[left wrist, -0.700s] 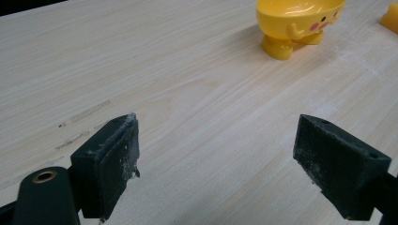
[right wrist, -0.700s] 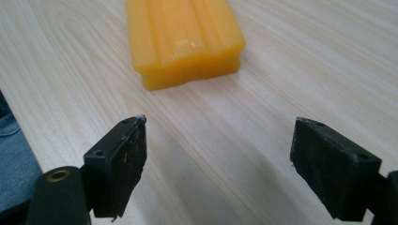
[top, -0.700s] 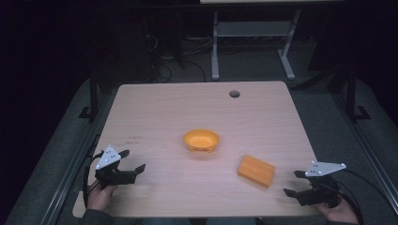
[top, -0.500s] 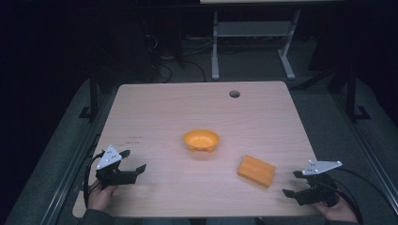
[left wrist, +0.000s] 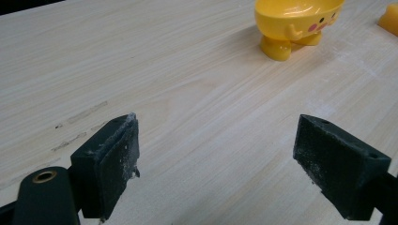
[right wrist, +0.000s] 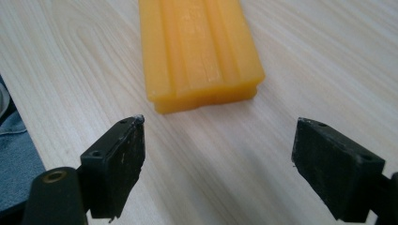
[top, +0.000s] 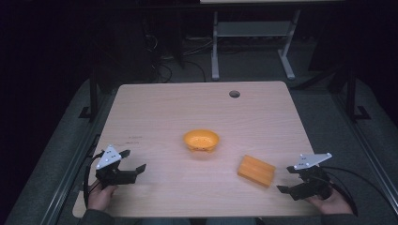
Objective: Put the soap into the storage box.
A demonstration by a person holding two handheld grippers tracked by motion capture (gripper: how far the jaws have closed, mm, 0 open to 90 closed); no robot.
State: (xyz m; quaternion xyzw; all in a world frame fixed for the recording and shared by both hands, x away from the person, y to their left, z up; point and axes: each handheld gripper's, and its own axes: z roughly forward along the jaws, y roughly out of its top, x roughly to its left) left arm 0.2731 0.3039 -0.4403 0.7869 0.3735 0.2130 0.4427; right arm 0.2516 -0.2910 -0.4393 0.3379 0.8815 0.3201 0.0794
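Observation:
A small yellow-orange bowl (top: 201,139) on little feet stands near the middle of the wooden table (top: 164,112); in the left gripper view the bowl (left wrist: 297,23) sits far ahead at the upper right. An orange ridged block (top: 256,170) lies flat at the front right, and in the right gripper view the block (right wrist: 199,47) lies just ahead of the jaws. My left gripper (top: 133,161) hovers at the front left, open and holding nothing. My right gripper (top: 285,182) sits at the front right, open, a short way right of the block.
A round cable hole (top: 234,93) sits near the table's far right edge. A metal stand (top: 251,42) and cables lie on the dark floor behind the table. A bit of blue cloth (right wrist: 14,154) shows past the table's near edge in the right gripper view.
The right gripper has shifted slightly; the left gripper, bowl and block stay put.

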